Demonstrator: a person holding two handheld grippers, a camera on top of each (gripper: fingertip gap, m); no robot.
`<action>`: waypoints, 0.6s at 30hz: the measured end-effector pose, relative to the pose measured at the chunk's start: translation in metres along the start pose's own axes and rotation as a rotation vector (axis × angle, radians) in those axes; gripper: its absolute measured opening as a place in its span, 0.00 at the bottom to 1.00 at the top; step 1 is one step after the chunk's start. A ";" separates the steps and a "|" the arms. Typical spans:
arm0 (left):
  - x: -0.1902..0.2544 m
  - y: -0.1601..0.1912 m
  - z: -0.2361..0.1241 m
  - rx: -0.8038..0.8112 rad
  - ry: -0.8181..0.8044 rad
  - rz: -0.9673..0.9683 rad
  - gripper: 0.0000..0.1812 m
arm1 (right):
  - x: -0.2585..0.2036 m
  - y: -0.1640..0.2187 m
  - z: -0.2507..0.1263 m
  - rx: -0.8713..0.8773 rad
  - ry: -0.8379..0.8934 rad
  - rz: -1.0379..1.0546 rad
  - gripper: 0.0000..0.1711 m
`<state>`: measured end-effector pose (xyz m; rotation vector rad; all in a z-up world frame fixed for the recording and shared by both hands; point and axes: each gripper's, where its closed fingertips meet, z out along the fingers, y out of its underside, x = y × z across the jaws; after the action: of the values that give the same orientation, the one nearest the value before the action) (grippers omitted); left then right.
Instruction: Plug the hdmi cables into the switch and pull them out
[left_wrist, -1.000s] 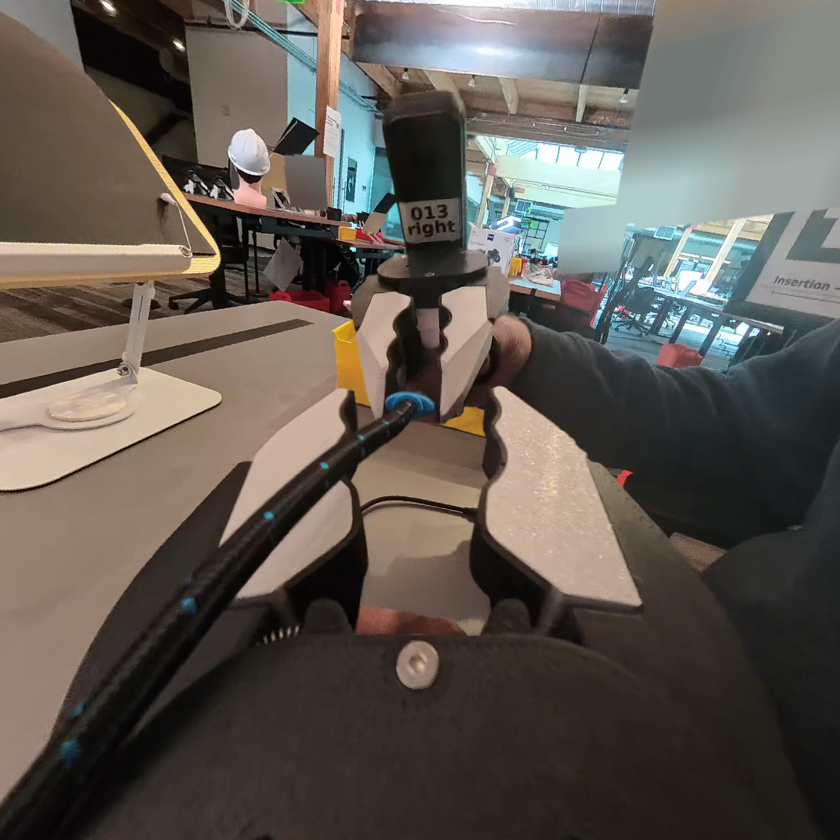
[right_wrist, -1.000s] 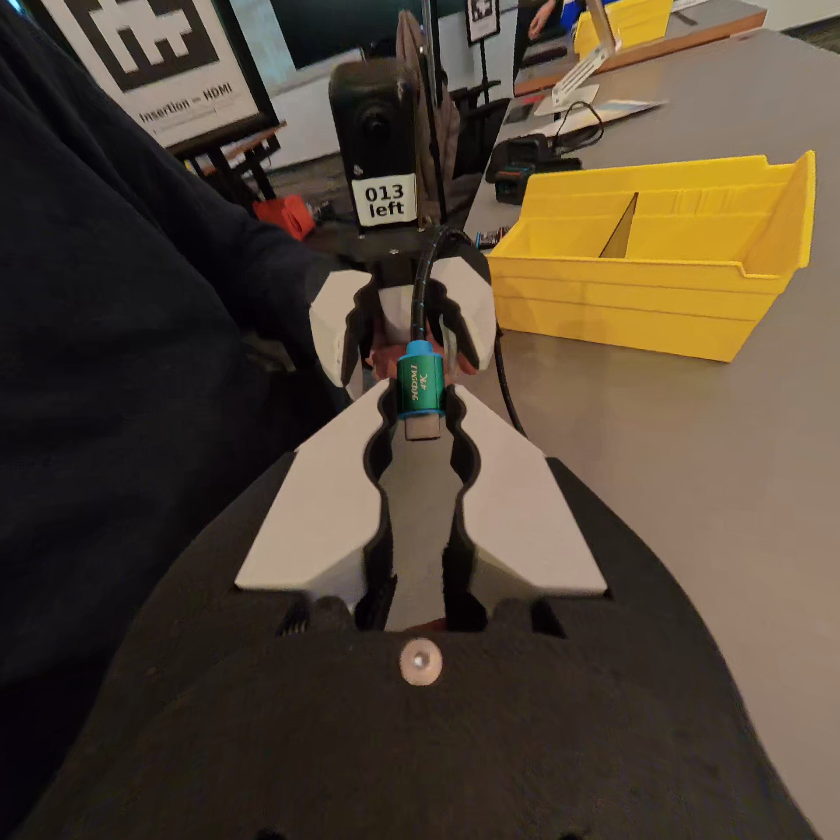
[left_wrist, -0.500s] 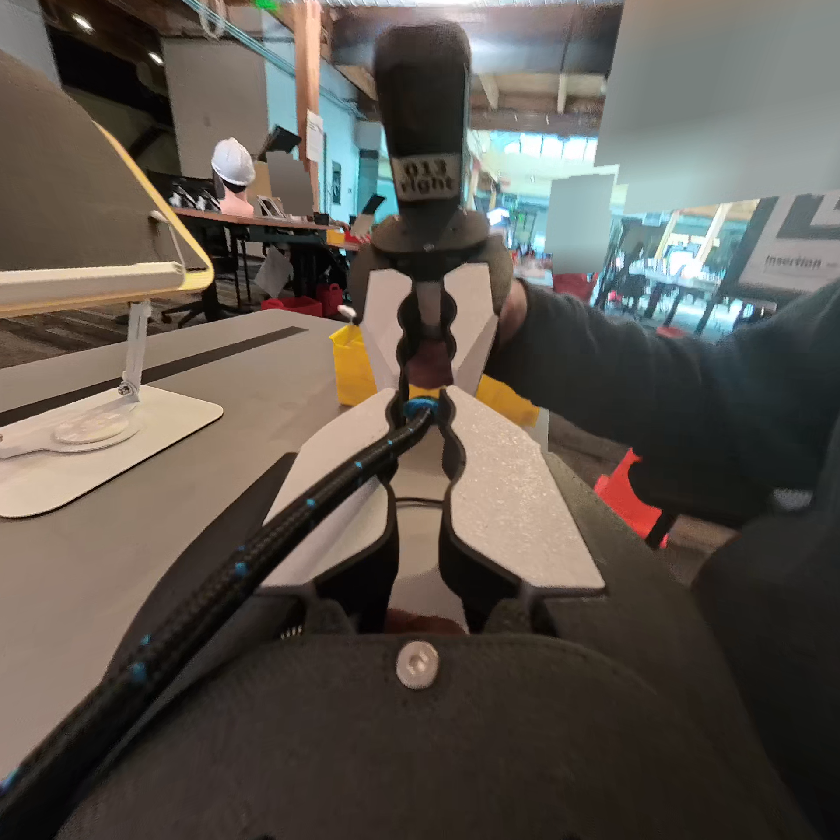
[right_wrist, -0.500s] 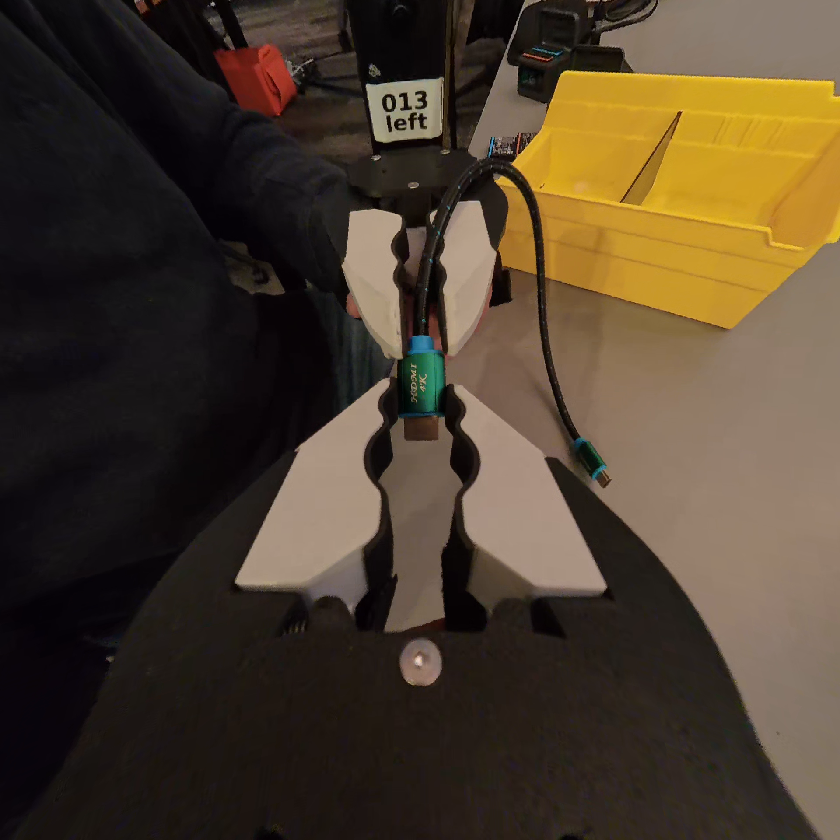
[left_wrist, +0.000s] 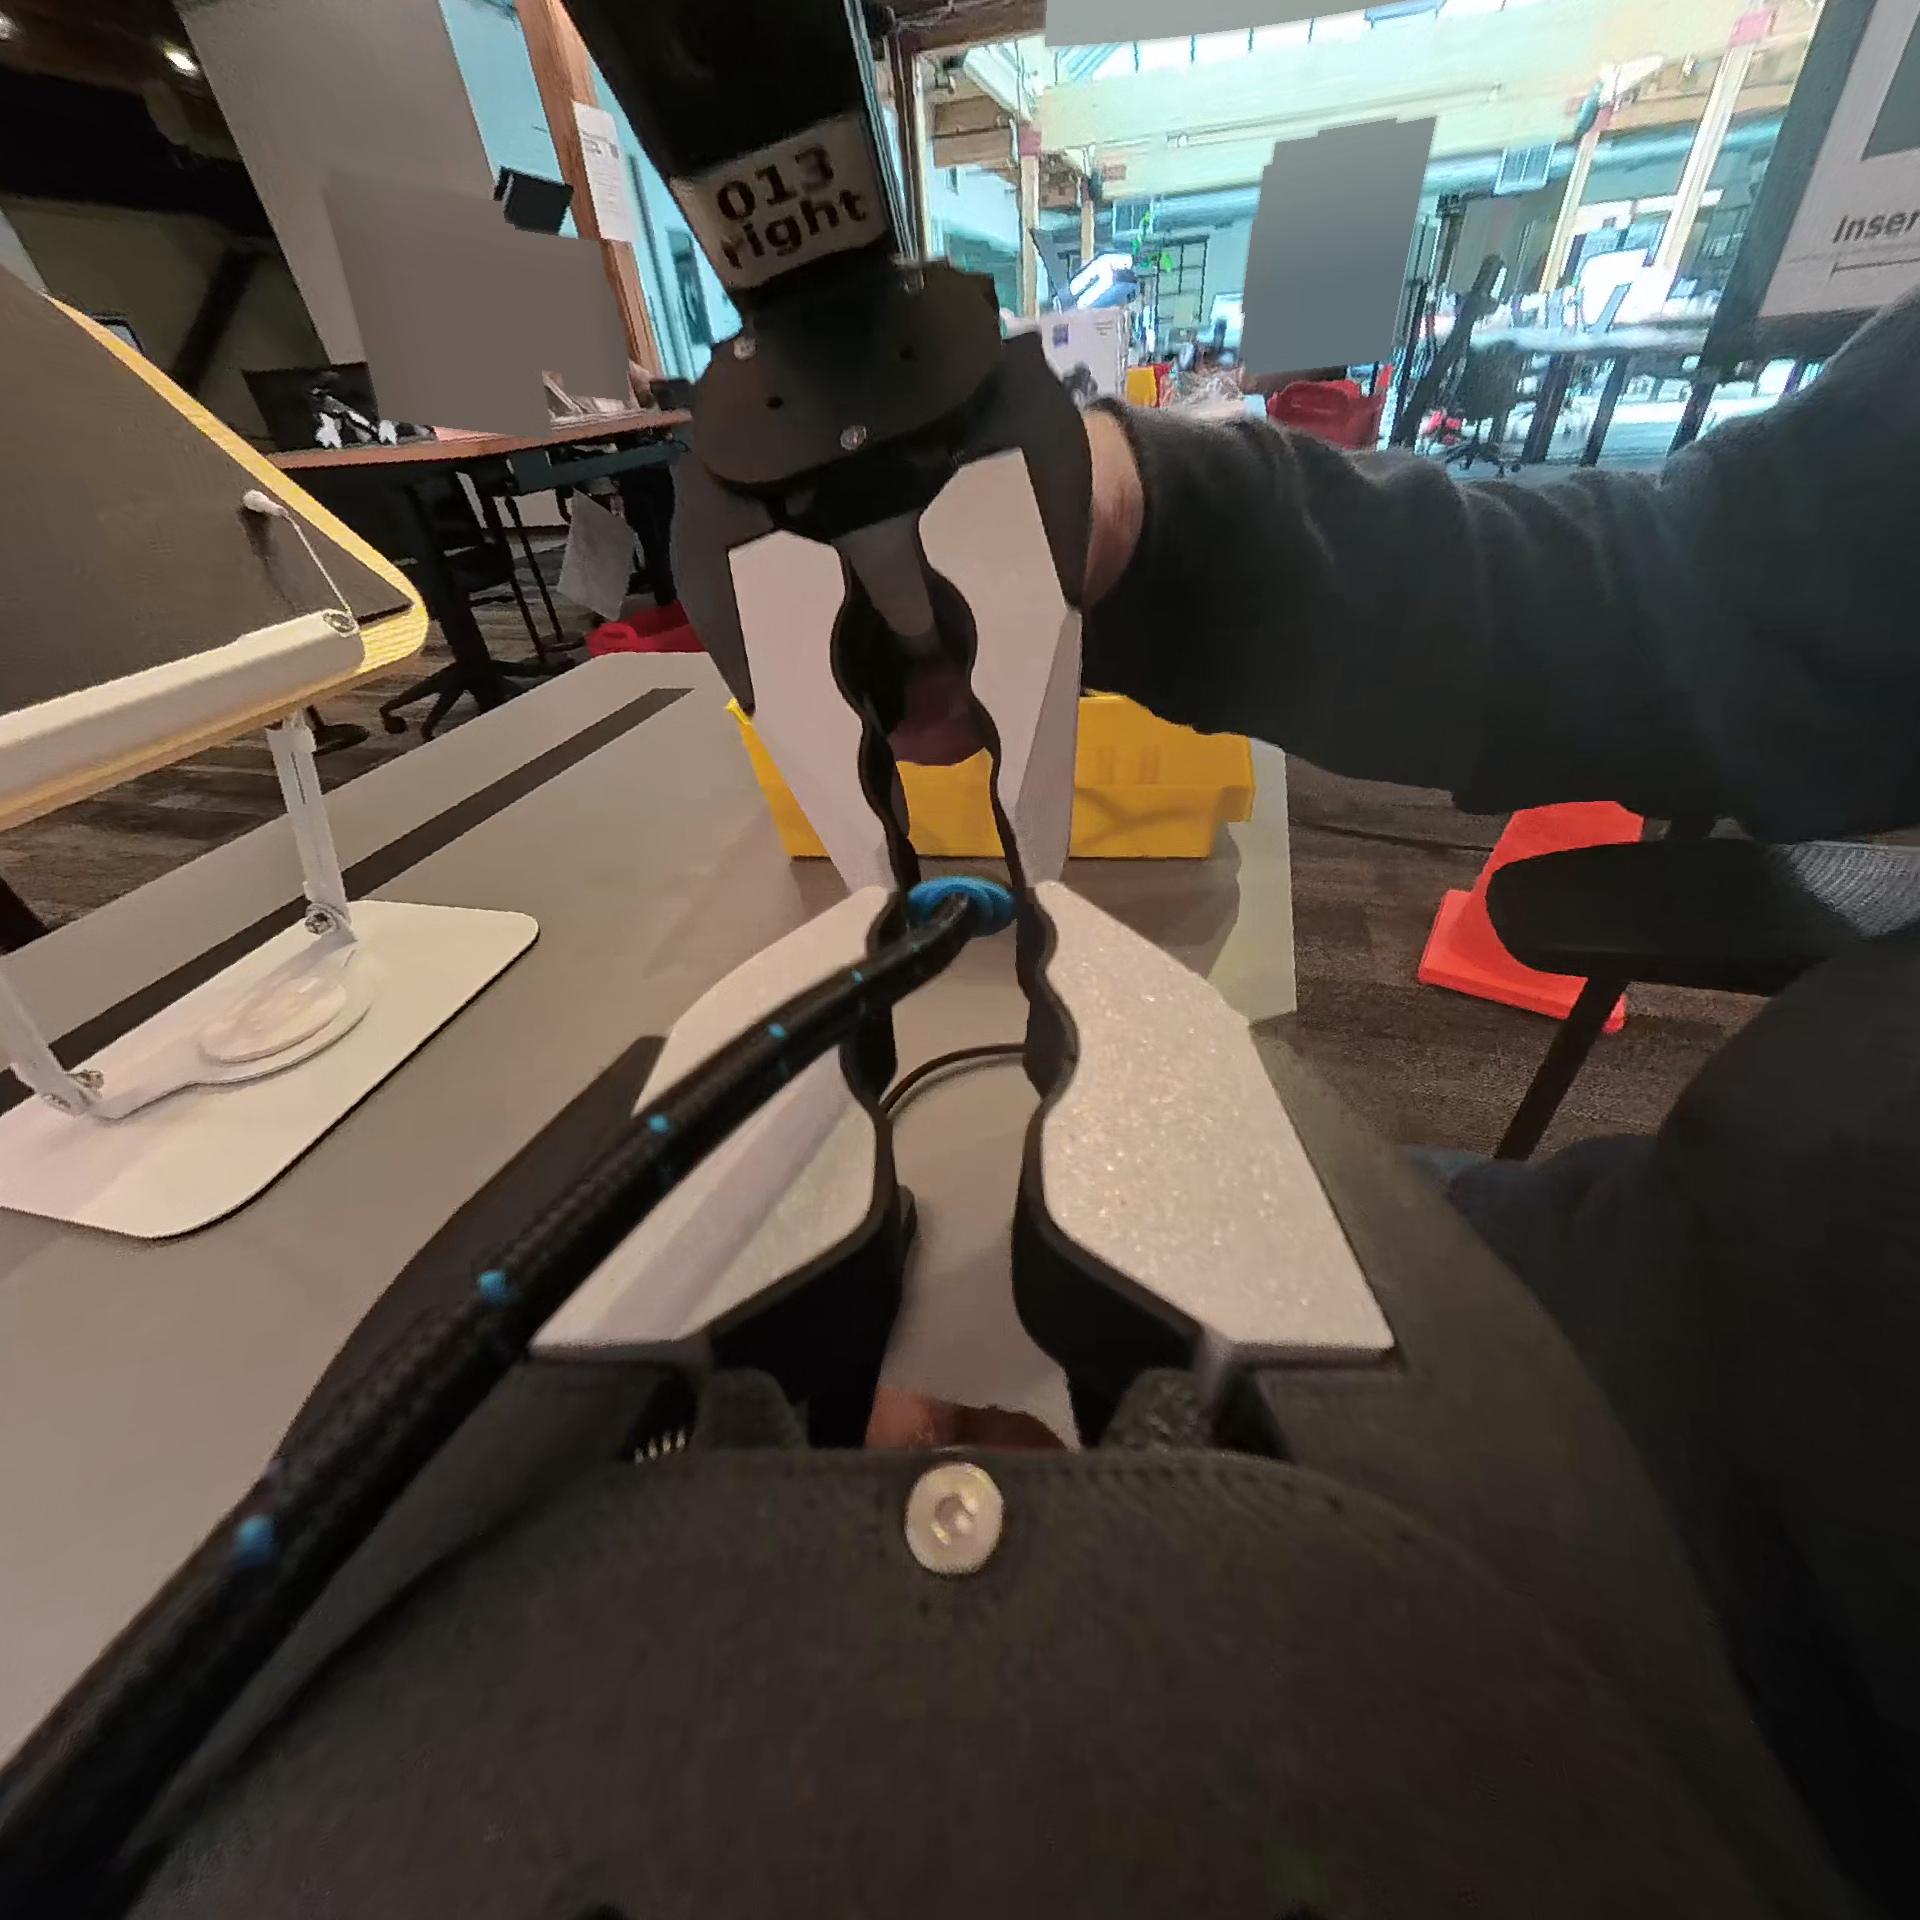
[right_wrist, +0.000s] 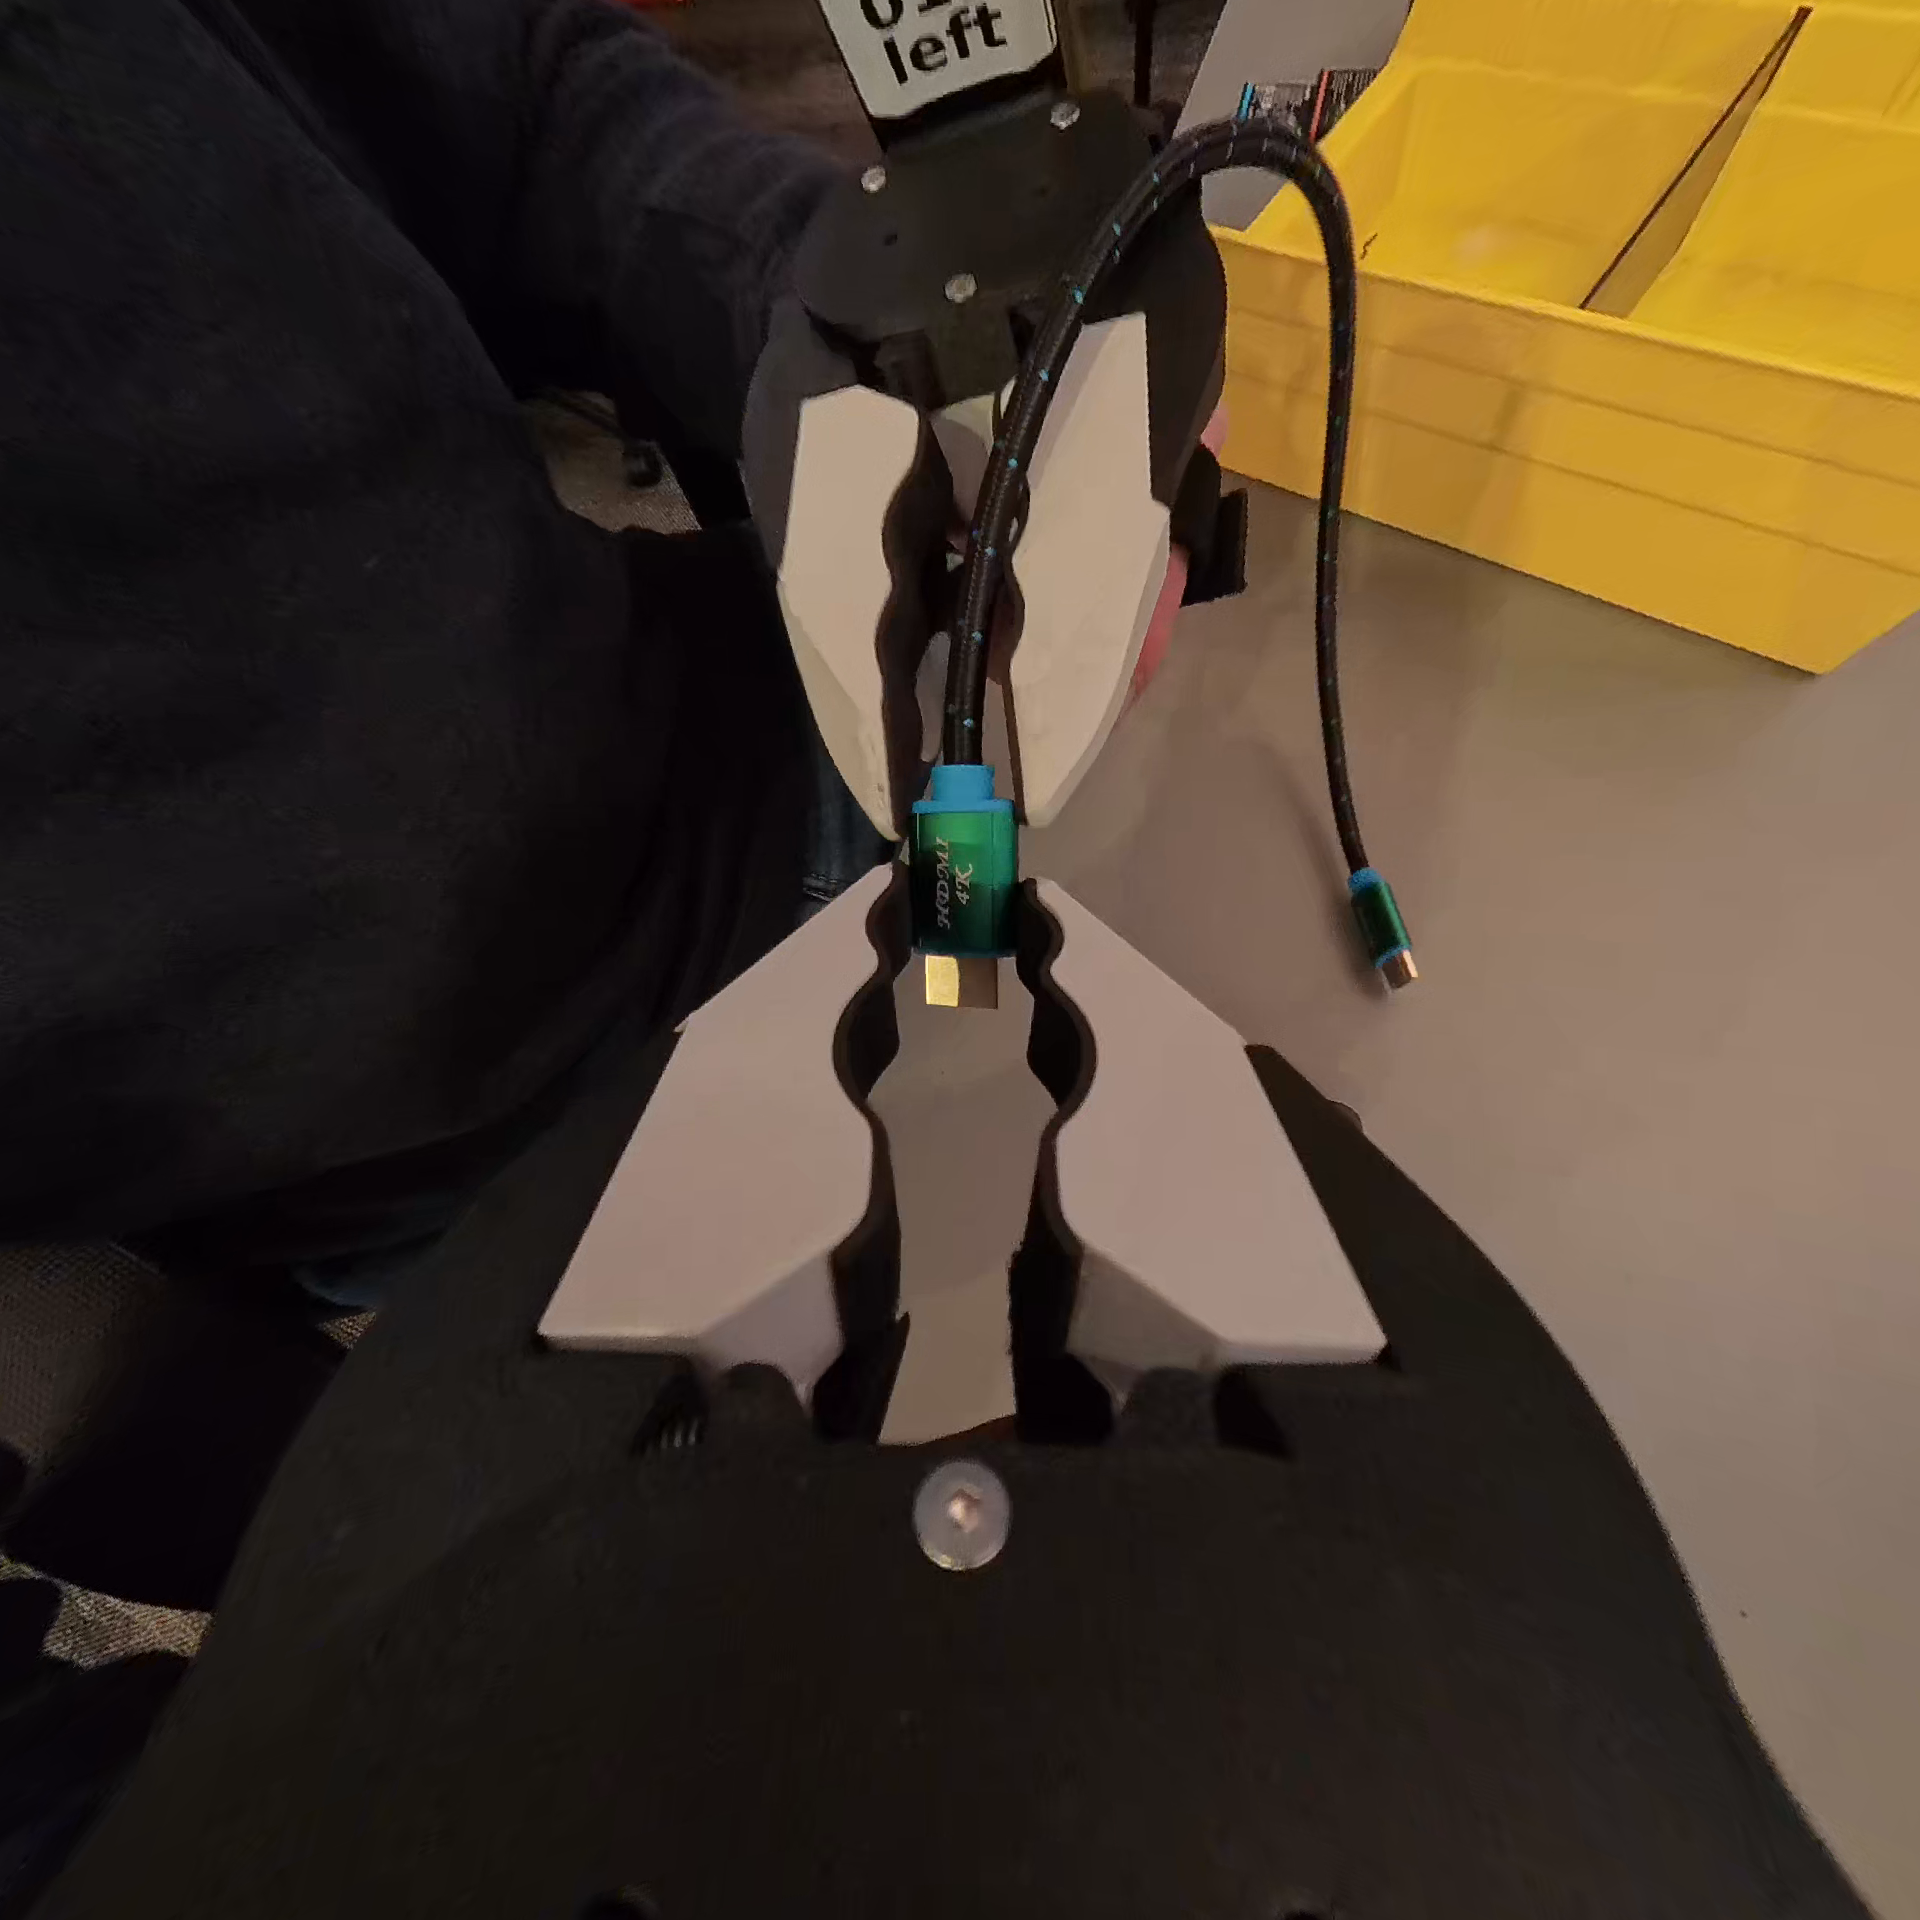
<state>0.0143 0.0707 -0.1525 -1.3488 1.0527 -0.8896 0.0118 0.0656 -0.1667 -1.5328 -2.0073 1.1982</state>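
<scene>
Above grey tabletop (right_wrist: 1558, 1039), green metallic HDMI plug with gold tip (right_wrist: 961, 894) is pinched between right gripper (right_wrist: 961, 914) fingertips. Left gripper (right_wrist: 956, 810) is closed on plug's blue collar, tip to tip with right. Black braided cable with blue flecks (right_wrist: 1330, 499) is seen arching to small free connector only in right wrist view. White tilted stand (left_wrist: 239, 997) is shown only in left wrist view; yellow plastic bin (right_wrist: 1662, 395) in both.
</scene>
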 end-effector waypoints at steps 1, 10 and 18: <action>0.000 0.002 0.000 -0.012 -0.003 0.011 0.10 | 0.000 -0.002 -0.001 0.009 0.002 0.002 0.11; -0.004 0.002 0.001 0.003 -0.031 -0.029 0.15 | 0.000 -0.003 -0.007 0.017 0.020 -0.006 0.11; -0.005 -0.002 0.002 0.058 -0.054 -0.114 0.36 | 0.000 0.002 -0.010 0.000 0.010 0.001 0.11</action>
<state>0.0150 0.0757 -0.1506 -1.3871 0.9090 -0.9552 0.0200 0.0701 -0.1624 -1.5378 -2.0003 1.1880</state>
